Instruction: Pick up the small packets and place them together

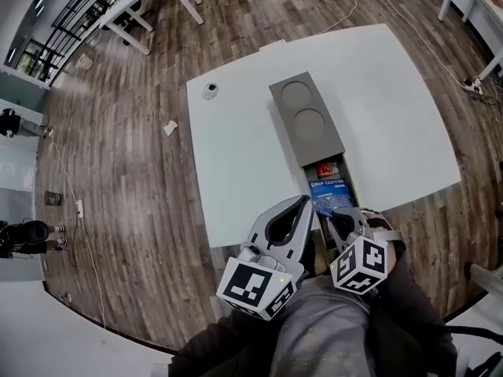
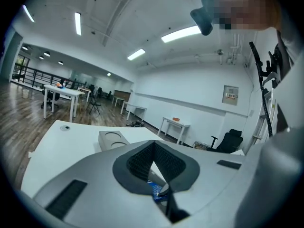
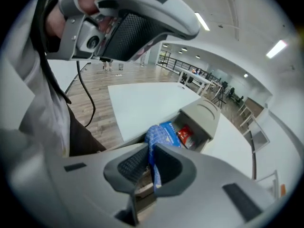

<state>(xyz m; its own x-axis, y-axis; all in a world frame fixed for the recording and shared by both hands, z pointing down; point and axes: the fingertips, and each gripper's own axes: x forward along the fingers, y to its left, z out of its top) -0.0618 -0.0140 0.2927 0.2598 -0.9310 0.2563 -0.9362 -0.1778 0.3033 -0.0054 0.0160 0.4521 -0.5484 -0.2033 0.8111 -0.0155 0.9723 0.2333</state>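
A grey box (image 1: 306, 116) with two round recesses lies on the white table (image 1: 236, 132); its open end faces me. In that open end lie a blue drip-coffee packet (image 1: 328, 193) and a red packet (image 1: 327, 169). My right gripper (image 3: 151, 158) is shut on a blue packet (image 3: 154, 139), held a little above the open end; the red packet (image 3: 185, 137) lies behind it. In the head view the right gripper (image 1: 336, 214) sits at the table's near edge. My left gripper (image 1: 305, 204) hovers beside it, jaws closed tip to tip, nothing between them (image 2: 153, 146).
A small round object (image 1: 209, 90) sits near the table's far left corner. Crumpled paper (image 1: 170, 128) lies on the wooden floor at left. The person's lap fills the space below the grippers. Other white tables (image 2: 61, 94) stand farther off in the room.
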